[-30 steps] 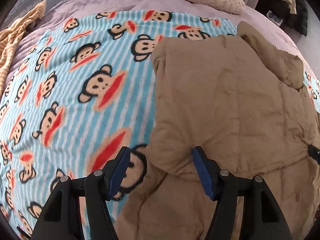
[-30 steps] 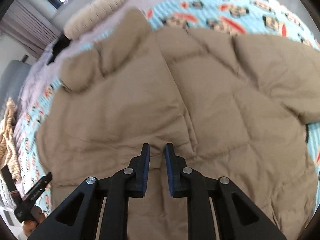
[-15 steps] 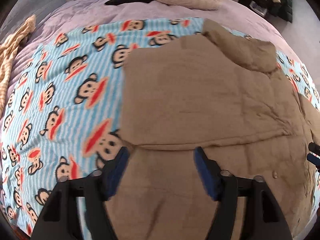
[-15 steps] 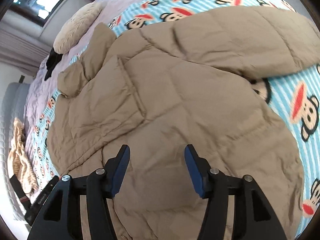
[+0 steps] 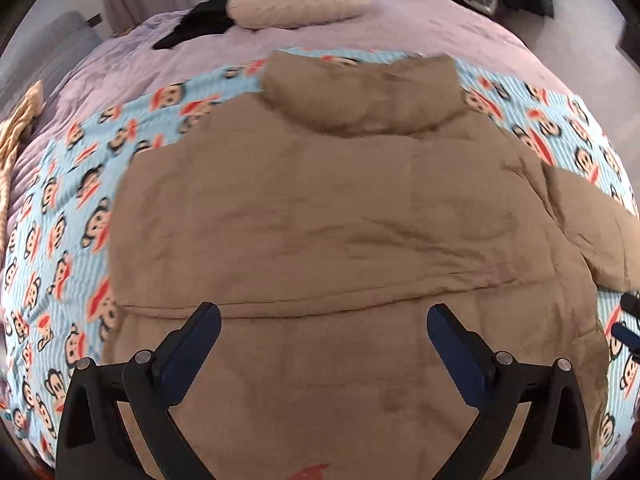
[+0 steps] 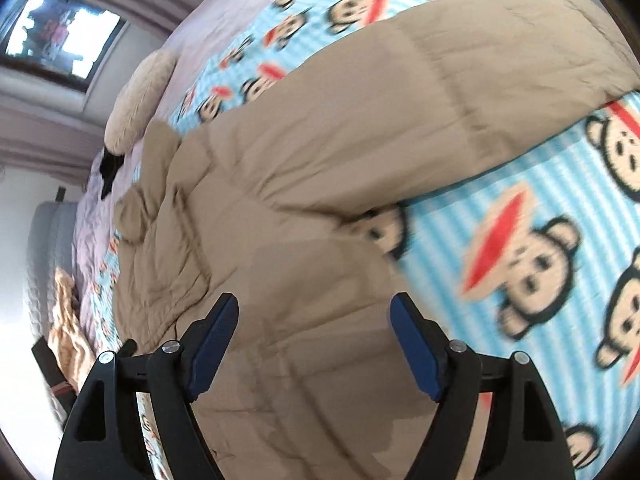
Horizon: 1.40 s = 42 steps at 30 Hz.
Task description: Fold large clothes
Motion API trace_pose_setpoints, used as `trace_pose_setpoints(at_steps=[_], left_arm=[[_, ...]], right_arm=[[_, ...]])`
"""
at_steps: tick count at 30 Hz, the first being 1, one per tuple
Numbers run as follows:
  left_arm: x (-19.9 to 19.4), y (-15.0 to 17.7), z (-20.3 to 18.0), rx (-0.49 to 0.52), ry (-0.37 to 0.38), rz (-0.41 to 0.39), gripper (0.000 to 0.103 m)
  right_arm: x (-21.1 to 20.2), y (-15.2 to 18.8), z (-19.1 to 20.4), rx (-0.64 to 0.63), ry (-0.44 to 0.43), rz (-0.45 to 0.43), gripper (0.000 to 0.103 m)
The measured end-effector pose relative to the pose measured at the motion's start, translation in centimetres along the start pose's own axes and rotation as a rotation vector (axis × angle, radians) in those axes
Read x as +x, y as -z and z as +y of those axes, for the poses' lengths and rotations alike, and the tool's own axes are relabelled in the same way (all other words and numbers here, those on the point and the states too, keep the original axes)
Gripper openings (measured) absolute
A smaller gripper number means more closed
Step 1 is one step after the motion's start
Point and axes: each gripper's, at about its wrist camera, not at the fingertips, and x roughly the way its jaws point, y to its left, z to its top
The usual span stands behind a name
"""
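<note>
Since a second ago: both views swung across the tan puffer jacket (image 5: 328, 216), now centred in the left wrist view with its hood (image 5: 360, 96) at the top, where before only its left edge showed. Left sleeve folded across the back, its lower edge a seam just beyond the fingertips. Right sleeve (image 6: 420, 92) stretched out over the monkey-print fleece blanket (image 6: 540, 208) on the bed.

Left gripper (image 5: 324, 316): jaws just been opening, now spread at their widest, nothing between them, poised above the jacket's lower back. Right gripper (image 6: 314, 308): nearly pressed together a second ago, jaws just been opening, now wide apart and empty, above the jacket's hem near the blanket.

Knitted pillow (image 5: 296, 0) lying beyond the hood.
</note>
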Motion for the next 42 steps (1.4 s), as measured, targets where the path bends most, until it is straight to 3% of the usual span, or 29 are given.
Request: trace_pose_setpoints(at_steps=[3,5,12,16,22,24,25,26,27,28,29,32,37,42], left_arm=[[0.3,0.0,-2.9,0.032,0.011,0.013,0.103],[0.6,-0.2,-5.1,0.058,0.018,0.025,0.103],[1.4,-0.8,-9.5,0.109,0.026,0.048,0.103],[1.9,-1.1,-10.6,0.123,0.049,0.077,0.103],[0.9,-1.3,-11.3,0.120,0.078,0.056,0.103],[0.5,-1.6,-11.2,0.116,0.086,0.041,0.103],[0.2,-1.8,-11.0,0.114,0.088,0.033,0.103],[0.0,-1.9,-10.9,0.112,0.089,0.024,0.103],[-0.4,-2.0,-10.6,0.109,0.095,0.006,0.103],[-0.6,-2.2,-10.3,0.110,0.099,-0.003,0.103],[-0.8,-2.2,-9.9,0.109,0.096,-0.010,0.103],[-1.3,-2.4,-8.2,0.088,0.087,-0.023,0.103],[-1.9,-2.8,-3.5,0.013,0.064,-0.062,0.103],[-2.2,-2.9,1.8,-0.048,0.040,-0.088,0.103]], right_arm=[[-1.3,-1.4,-3.2,0.056,-0.030,-0.042,0.085],[-2.3,-2.3,-5.5,0.107,-0.040,-0.079,0.102],[-5.7,-5.9,-13.1,0.286,-0.064,-0.176,0.103],[-6.8,-8.0,-16.5,0.403,-0.157,-0.252,0.103],[-6.4,-11.3,-19.6,0.566,-0.314,-0.331,0.101],[-5.4,-12.0,-20.3,0.651,-0.394,-0.330,0.092],[-5.1,-12.1,-20.6,0.685,-0.419,-0.320,0.075],[-4.3,-12.3,-20.9,0.733,-0.462,-0.297,0.050],[-3.5,-12.3,-20.9,0.761,-0.494,-0.280,0.037],[-2.9,-12.3,-20.9,0.788,-0.528,-0.266,0.013],[-2.6,-12.3,-20.7,0.796,-0.536,-0.265,0.007],[-2.5,-12.9,-18.5,0.727,-0.567,-0.277,0.007],[-3.6,-14.9,-10.4,0.455,-0.591,-0.275,0.007],[-3.6,-15.3,2.9,0.072,-0.529,-0.246,0.007]])
